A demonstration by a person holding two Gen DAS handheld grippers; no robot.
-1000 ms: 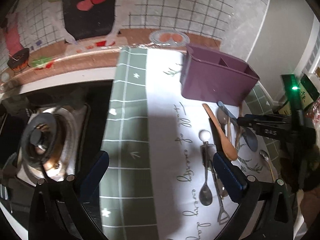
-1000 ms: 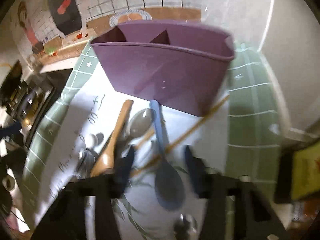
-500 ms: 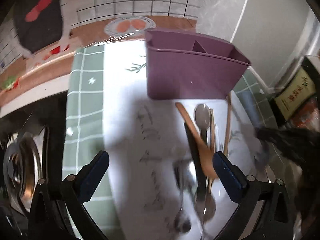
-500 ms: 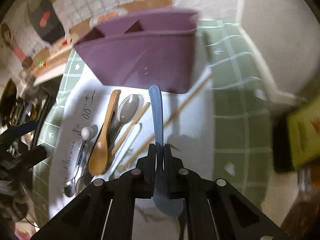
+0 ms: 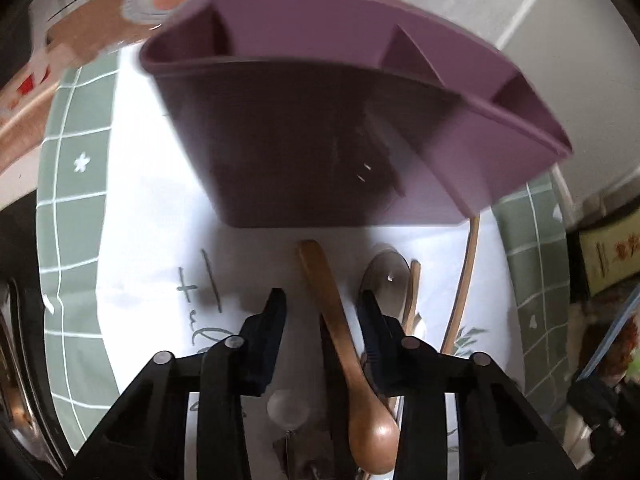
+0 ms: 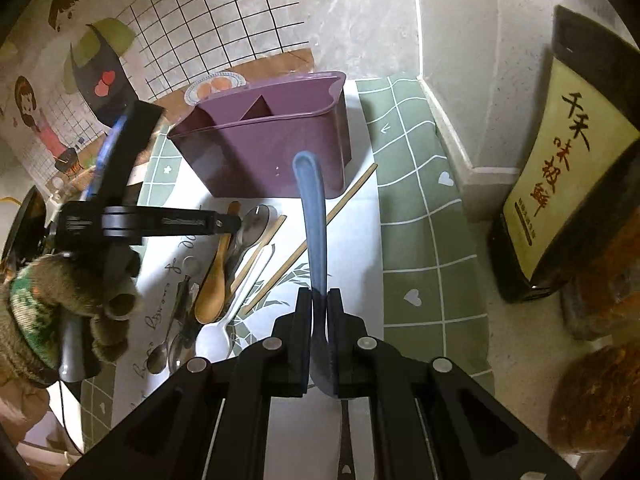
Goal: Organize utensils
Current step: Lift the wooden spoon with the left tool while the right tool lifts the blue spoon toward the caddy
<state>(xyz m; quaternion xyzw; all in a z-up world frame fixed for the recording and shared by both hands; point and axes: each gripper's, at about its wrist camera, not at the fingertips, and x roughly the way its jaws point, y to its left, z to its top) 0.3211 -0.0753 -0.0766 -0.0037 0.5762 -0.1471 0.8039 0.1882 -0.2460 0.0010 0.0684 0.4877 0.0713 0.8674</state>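
Blue spoon [image 6: 313, 232] clamped in right gripper [image 6: 319, 328], handle pointing toward purple caddy [image 6: 272, 148]; wooden spoon [image 5: 340, 344] lies between parted fingers of left gripper [image 5: 322, 312], ungripped

Dark bottle [image 6: 568, 168] with a yellow label printed in black Chinese characters, 千禾 and 味极鲜 down its face, smaller line below too small to read, cloth [image 6: 160, 300] on the desk bearing grey cursive script, only partly legible
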